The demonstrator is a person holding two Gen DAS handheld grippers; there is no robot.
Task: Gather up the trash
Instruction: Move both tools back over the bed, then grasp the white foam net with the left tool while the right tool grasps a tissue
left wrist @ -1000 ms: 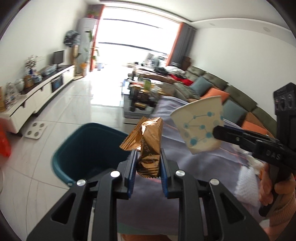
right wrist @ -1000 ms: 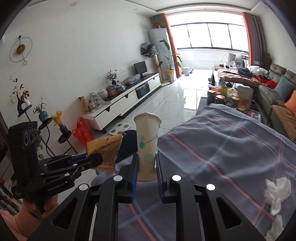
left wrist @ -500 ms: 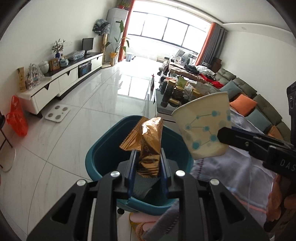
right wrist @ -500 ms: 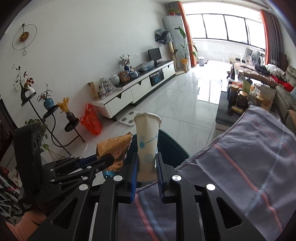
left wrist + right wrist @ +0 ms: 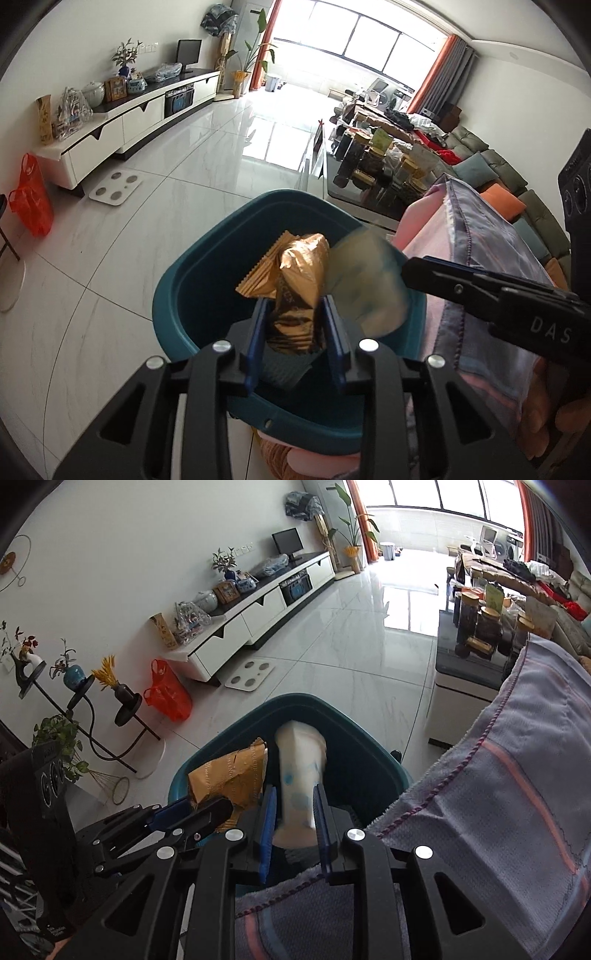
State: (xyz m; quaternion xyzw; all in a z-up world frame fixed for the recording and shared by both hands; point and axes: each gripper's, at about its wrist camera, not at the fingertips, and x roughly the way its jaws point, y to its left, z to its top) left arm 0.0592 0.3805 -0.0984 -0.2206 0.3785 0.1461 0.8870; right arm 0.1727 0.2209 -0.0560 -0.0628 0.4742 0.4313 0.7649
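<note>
A crumpled gold snack wrapper (image 5: 299, 269) stands between the blue pads of my left gripper (image 5: 294, 301), whose jaws are opening; small gaps show on both sides of it. My right gripper (image 5: 294, 788) is opening too, and the white paper cup with blue dots (image 5: 299, 753) sits loose between its pads, blurred in the left wrist view (image 5: 369, 280). Both grippers hang over the mouth of a teal bin (image 5: 184, 295) on the floor. The right wrist view also shows the wrapper (image 5: 229, 775) and the bin's rim (image 5: 306, 698).
A grey-purple striped cloth (image 5: 498, 794) drapes over the table edge right beside the bin. Beyond are a low table with jars (image 5: 369, 170), a white TV cabinet (image 5: 129, 122), a red plastic bag (image 5: 31, 199), a white scale (image 5: 116, 186) and a green sofa (image 5: 491, 162).
Both grippers moved off the cloth-covered table and down over the teal bin. Their jaws have widened, and the cup now looks blurred as it slips.
</note>
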